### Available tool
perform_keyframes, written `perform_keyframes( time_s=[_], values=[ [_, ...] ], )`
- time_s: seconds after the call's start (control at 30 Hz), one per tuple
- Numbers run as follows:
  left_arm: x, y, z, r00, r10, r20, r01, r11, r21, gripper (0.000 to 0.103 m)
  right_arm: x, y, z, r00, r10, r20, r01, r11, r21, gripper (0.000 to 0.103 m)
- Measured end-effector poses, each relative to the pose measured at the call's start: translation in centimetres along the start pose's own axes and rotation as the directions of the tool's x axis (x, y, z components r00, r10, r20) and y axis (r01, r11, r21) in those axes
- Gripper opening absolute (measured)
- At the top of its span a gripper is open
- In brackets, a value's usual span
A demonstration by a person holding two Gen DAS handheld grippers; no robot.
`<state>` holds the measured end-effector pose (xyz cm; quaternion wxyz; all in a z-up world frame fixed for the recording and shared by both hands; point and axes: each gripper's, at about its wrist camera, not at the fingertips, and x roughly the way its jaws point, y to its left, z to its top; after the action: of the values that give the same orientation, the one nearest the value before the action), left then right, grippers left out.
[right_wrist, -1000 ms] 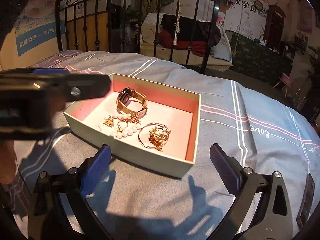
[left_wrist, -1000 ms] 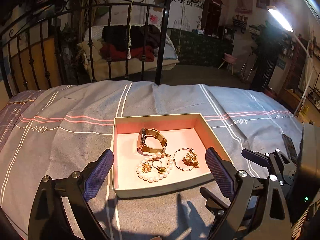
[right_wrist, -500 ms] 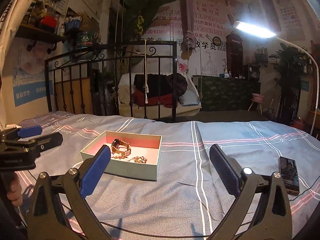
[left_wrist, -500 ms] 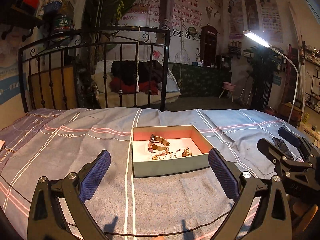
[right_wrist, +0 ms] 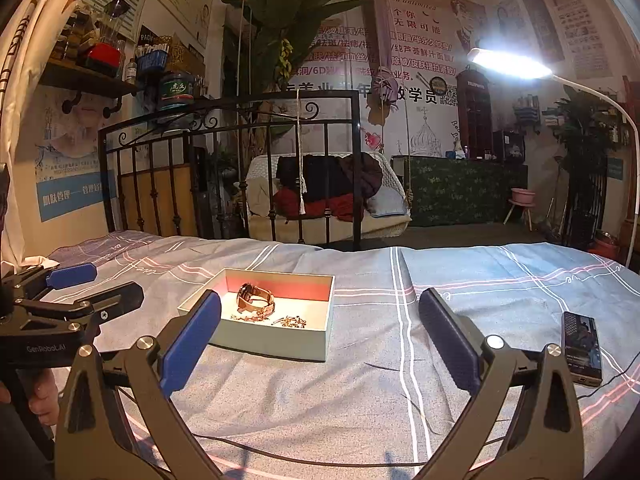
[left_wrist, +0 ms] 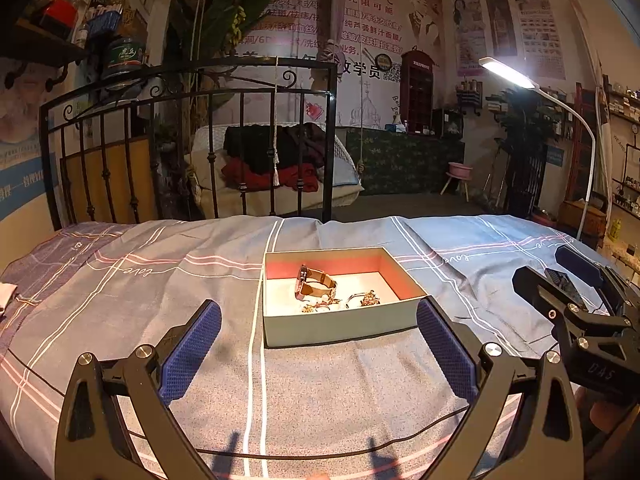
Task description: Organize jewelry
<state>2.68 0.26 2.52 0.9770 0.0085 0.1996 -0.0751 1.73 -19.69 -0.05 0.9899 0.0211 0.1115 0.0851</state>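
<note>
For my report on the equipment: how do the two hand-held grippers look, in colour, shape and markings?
Both have black angular frames with silver bolts and two long fingers faced with dark blue dotted pads. The left gripper shows "GenRobot.AI" lettering on its body in the right wrist view. The right gripper body reads "DAS" in the left wrist view.

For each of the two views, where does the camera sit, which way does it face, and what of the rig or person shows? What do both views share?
Left wrist: on the left gripper, low over the bed, facing the box and headboard; its open fingers and the right gripper show.
Right wrist: on the right gripper, facing likewise, box ahead-left; its open fingers, the left gripper, a hand show.
Shared: box, watch, bedspread.
</note>
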Motion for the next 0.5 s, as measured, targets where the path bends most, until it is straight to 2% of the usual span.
perform_keyframes(
  time_s=[0.5],
  values=[
    [0.02,-0.19,-0.47,1.000,0.014,-0.020,-0.014,1.000,0.015,0.096,0.18,0.15,-0.70,1.000,0.014,-0.018,-0.014,1.000,0.002,0.097]
  ],
)
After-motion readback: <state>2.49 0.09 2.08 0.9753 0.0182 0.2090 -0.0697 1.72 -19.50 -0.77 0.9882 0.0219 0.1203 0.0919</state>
